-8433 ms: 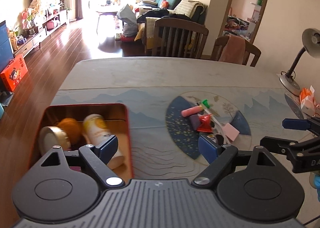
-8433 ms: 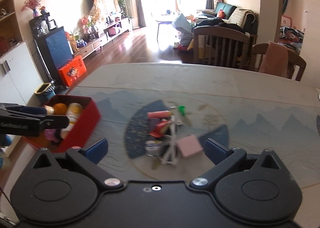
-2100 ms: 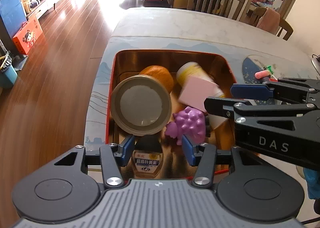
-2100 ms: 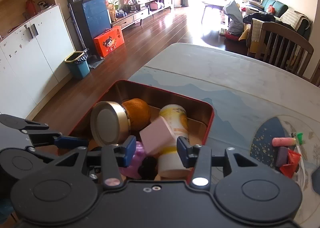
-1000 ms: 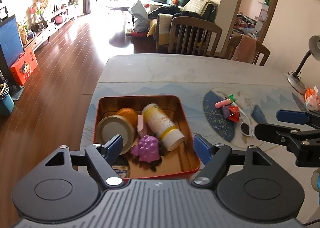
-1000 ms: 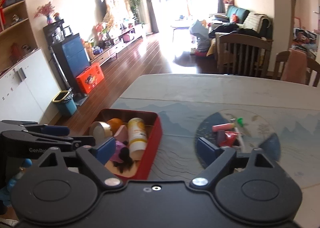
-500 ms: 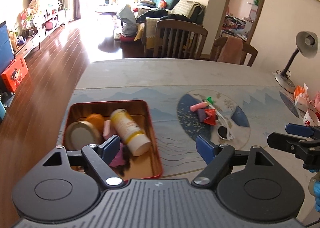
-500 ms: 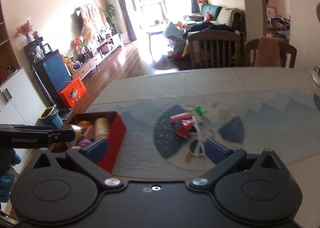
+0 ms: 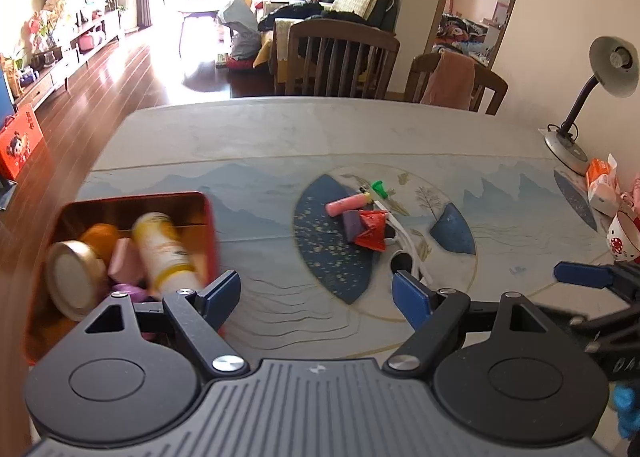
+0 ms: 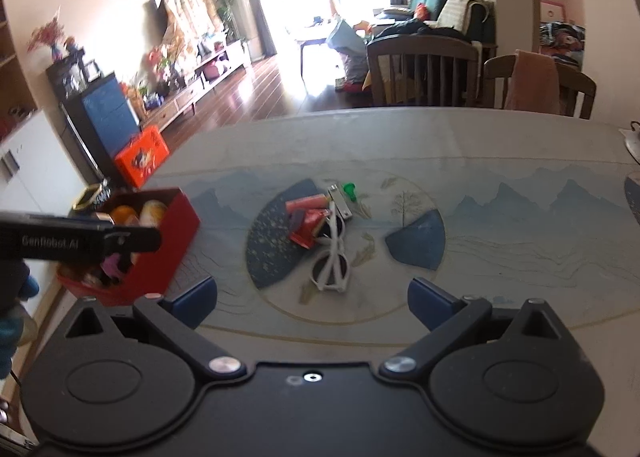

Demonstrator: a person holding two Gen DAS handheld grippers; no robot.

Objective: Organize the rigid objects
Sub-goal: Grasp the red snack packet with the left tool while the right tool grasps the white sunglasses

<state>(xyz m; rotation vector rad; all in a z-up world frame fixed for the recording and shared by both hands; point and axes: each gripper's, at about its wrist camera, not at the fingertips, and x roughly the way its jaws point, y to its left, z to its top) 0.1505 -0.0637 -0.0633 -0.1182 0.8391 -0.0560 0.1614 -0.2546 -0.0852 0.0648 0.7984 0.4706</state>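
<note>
Living-room desk (image 9: 280,137) with mountain-print cover, two grippers above its near edge.
Red tin (image 10: 168,241) at left: bottle, orange, lidded jar, pink block. Centre pile: white sunglasses (image 10: 330,257), pink tube (image 9: 346,205), red piece. Left gripper (image 9: 316,289) and right gripper (image 10: 312,297) both spread wide, holding nothing.

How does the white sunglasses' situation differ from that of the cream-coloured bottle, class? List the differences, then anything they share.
The white sunglasses lie on the bare table mat; the cream-coloured bottle lies inside the red tin. The sunglasses are a thin open frame; the bottle is a solid cylinder. The bottle is crowded among other items; the sunglasses sit at the pile's edge. Neither is gripped.
</note>
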